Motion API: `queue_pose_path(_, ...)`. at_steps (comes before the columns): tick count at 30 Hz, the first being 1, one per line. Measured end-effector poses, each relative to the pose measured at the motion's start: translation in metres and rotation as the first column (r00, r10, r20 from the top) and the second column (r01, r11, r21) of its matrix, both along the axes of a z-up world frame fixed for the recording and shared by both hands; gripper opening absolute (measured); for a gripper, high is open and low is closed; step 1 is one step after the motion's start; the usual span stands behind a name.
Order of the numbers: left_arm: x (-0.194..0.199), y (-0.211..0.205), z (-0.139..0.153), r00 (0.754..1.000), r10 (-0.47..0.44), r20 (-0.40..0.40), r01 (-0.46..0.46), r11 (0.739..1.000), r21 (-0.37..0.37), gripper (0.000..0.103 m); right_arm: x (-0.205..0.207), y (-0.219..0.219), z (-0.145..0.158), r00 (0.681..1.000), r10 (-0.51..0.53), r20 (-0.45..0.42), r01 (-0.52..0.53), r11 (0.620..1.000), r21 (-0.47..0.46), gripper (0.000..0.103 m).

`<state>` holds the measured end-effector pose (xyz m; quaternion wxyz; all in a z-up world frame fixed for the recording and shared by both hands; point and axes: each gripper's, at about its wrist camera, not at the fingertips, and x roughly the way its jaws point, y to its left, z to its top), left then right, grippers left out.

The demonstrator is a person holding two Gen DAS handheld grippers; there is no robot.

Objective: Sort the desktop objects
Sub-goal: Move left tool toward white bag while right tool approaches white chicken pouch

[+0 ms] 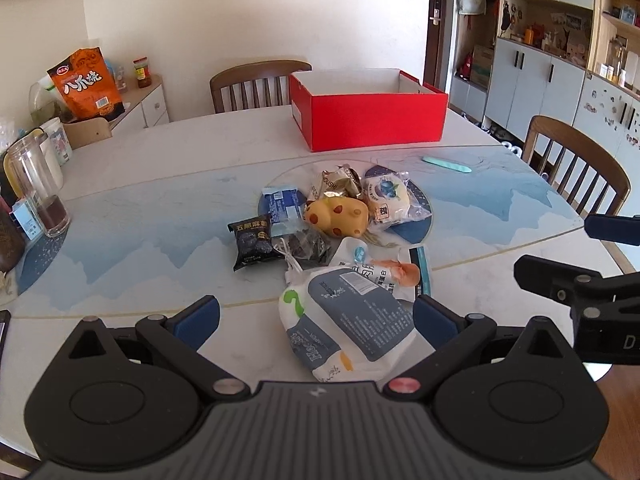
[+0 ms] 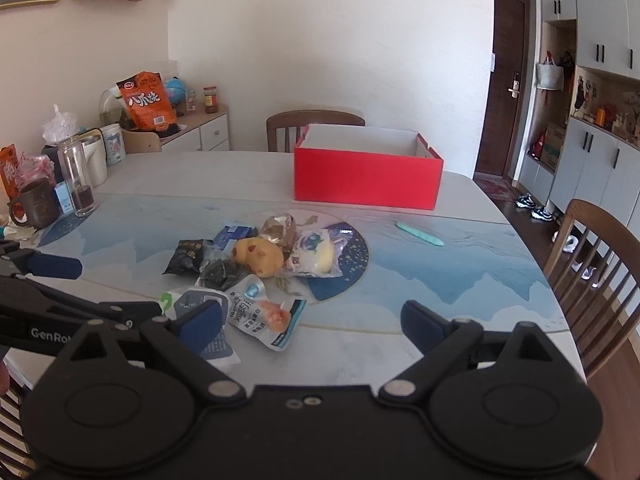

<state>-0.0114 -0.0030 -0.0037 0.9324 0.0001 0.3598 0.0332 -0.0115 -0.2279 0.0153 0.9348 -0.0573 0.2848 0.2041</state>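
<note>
Blue-padded jaws of the left gripper (image 1: 316, 316) are spread wide around one white-and-grey pouch (image 1: 348, 320), no contact being discernible; the right gripper (image 2: 312, 320) is spread over bare table (image 2: 440, 280). Beyond lies one cluster of seven snack packets and one yellow spotted toy (image 1: 336, 214); one teal pen (image 1: 448, 164) lies apart. One red box (image 1: 368, 116) stands open at the far side. Shoes on the floor (image 2: 534, 206) are shown only by the right view. Two wooden chairs and grey cabinets are seen around.
</note>
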Motion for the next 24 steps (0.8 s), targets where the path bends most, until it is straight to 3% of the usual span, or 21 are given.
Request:
queue_pose_path(8,0.01,0.002,-0.015,0.998,-0.065,-0.005,0.065,0.998,0.02,0.103,0.015,0.011,-0.008,1.0,0.022,-0.016,-0.022,1.0,-0.001,0.091)
queue_pose_path(13,0.018,0.004,-0.03,0.995,-0.097,0.001,0.097,0.992,0.085,0.103,0.028,0.018,-0.015,0.999,0.032,-0.032,-0.032,0.999,-0.007,0.091)
queue_pose_path(16,0.024,0.007,-0.039,0.984,-0.175,-0.005,0.175,0.983,0.052,0.103,0.039,0.024,-0.019,0.998,0.039,-0.048,-0.039,0.999,-0.004,0.091)
queue_pose_path(24,0.034,0.003,-0.061,0.955,-0.295,-0.007,0.295,0.953,0.074,0.103,0.072,0.042,-0.042,0.994,0.041,-0.106,-0.047,0.997,-0.053,0.087)
